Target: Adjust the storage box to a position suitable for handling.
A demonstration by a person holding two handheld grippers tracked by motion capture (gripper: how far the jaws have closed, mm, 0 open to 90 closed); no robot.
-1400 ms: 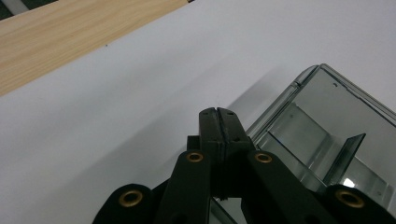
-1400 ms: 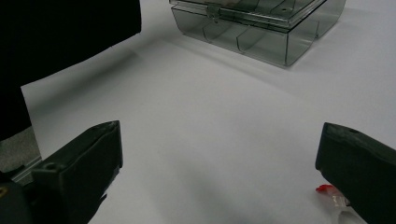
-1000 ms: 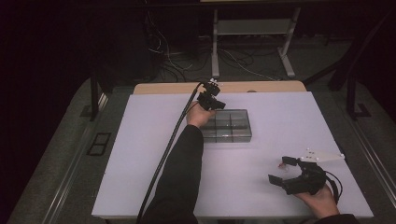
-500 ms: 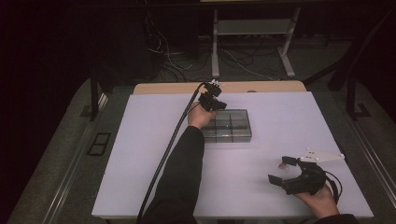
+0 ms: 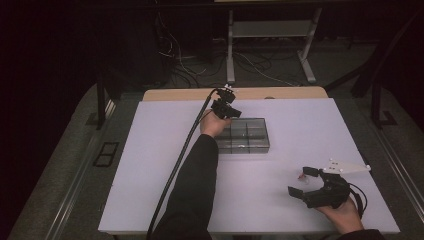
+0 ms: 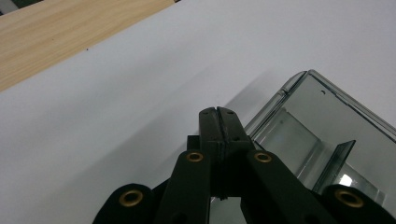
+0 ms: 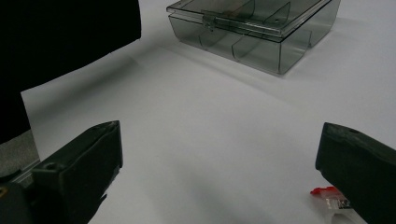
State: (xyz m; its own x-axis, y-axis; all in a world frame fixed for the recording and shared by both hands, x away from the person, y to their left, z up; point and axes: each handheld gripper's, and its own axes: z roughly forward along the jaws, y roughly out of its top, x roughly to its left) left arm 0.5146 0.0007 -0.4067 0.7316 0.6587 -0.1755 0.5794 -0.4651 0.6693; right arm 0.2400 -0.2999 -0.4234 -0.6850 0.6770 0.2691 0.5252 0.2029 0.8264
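Here we hold the left tool (image 5: 226, 106) with its jaws pressed together on nothing, the tips poised just beside the far left corner of the clear compartment box (image 5: 243, 134), whose lid lies shut with its latch on the side facing us. In the left gripper view that box corner sits just right of and below the tips; whether they touch it we cannot tell. The right tool (image 5: 306, 181) rests low over the white tabletop (image 5: 150, 165), well apart from the box, its jaws standing wide apart with nothing between them. A small red and clear piece (image 7: 332, 198) lies on the tabletop beside the right-hand jaw of that tool.

We judge the risks as these. If we push with the left tool's tips at the corner, the light box may slide or swivel across the smooth tabletop rather than open, since nothing steadies it. The tips could also slip off the glossy plastic edge. Closing the right tool carelessly might flick the small piece away, because it lies outside the jaws, not between them.
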